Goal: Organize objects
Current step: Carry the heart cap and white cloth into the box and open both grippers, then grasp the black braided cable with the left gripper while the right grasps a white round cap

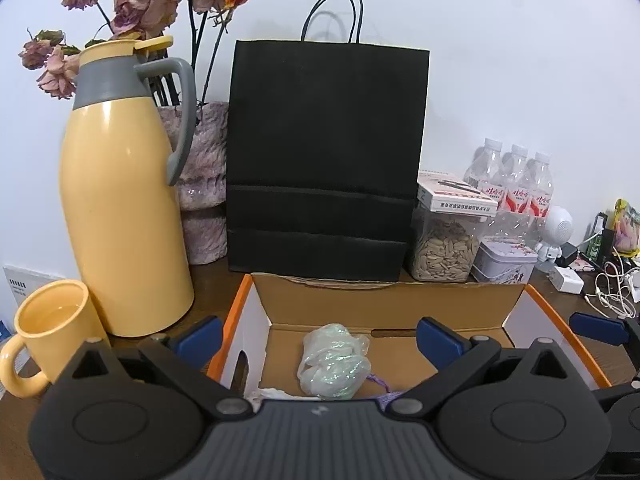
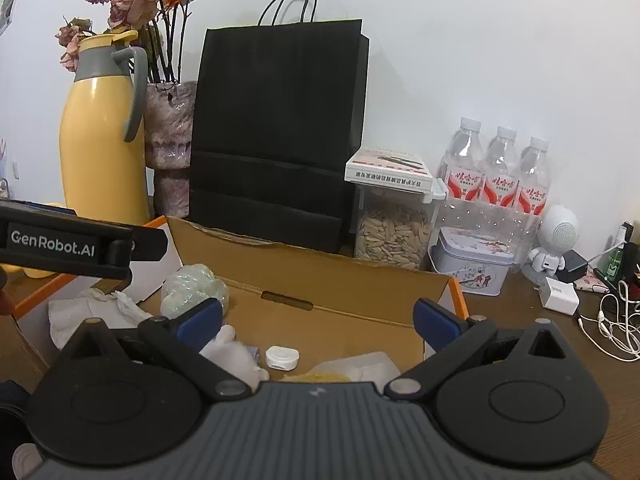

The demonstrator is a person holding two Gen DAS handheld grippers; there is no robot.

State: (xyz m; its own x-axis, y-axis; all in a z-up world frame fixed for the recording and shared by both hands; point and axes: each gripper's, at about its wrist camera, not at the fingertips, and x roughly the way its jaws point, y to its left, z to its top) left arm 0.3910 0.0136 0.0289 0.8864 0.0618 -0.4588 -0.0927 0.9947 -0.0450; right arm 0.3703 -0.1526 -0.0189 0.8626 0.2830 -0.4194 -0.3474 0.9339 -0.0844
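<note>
White wall and a crowded brown surface (image 2: 520, 332) fill both views, with a black bag (image 1: 324, 160) standing at twelve o'clock and a yellow flask (image 1: 124, 200) and mug (image 1: 52, 332) off at nine to ten. Right in front of me sits the open box (image 1: 384, 304), and both claws hang over it. I have my left claw (image 1: 320, 340) spread fully wide with nothing in it; the wrapped bundle (image 1: 334, 360) lies loose on the box floor between its pads, untouched. My right claw (image 2: 318, 324) is equally wide and empty, above the small white case (image 2: 282, 357) and some crumpled tissue (image 2: 80, 312) at nine o'clock in that view. I read this as the moment just after a drop, so the things I am organising are inside the box. To do this step well, I would back both claws straight up and clear of the cardboard walls, mind the left claw's arm crossing my right view at nine o'clock, then look for the next loose item among the clutter at three o'clock: charger (image 2: 560, 294), cables (image 2: 612, 320), tin (image 2: 472, 264).
</note>
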